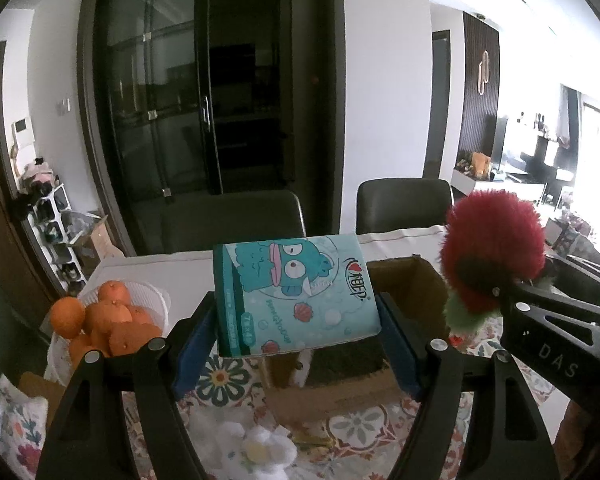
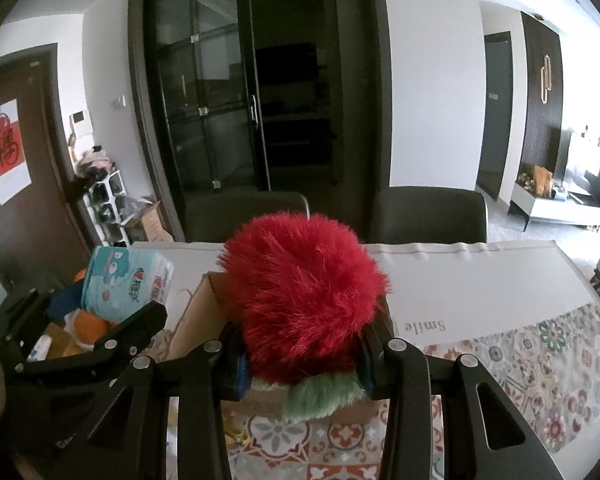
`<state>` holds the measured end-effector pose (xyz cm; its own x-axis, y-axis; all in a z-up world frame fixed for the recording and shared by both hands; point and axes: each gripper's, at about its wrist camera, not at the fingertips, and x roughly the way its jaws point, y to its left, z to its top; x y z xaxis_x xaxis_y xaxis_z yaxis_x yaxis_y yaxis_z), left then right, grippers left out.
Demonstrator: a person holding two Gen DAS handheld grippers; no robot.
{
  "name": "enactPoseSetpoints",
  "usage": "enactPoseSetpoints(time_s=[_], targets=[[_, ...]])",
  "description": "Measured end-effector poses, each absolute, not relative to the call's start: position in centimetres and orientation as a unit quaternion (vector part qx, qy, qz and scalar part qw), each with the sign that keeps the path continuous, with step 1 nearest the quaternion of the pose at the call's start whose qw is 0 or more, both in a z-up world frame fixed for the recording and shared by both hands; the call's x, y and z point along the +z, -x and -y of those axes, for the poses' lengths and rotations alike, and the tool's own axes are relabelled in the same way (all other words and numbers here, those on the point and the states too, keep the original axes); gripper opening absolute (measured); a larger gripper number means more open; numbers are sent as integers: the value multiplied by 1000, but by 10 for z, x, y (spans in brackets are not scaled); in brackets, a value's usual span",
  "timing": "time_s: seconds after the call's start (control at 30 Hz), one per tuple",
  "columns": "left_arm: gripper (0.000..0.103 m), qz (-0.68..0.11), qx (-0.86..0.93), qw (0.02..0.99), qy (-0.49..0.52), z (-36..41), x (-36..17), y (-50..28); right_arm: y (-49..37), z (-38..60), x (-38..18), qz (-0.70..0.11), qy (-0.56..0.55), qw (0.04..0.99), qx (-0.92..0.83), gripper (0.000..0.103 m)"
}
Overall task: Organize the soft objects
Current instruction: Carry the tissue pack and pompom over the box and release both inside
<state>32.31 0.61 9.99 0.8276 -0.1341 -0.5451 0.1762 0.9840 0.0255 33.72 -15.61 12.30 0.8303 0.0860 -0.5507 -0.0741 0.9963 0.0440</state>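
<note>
Carry step by the look of it: left gripper (image 1: pixel 298 332) clamps the tissue pack (image 1: pixel 294 294), right gripper (image 2: pixel 300 354) squeezes the red plush (image 2: pixel 302 296), next probably lowering both into the cardboard box (image 1: pixel 414 280).

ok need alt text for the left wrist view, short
The left gripper holds a teal cartoon tissue pack above a patterned tablecloth and an open cardboard box. At right, the right gripper holds a red fluffy toy; at left sits a white basket of oranges.
</note>
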Motion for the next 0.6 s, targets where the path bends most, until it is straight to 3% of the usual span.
enactPoseSetpoints(time_s=[0.6], targets=[[76, -372, -89, 923, -46, 2, 62, -399, -420, 169, 83, -371, -15, 927, 60, 41]])
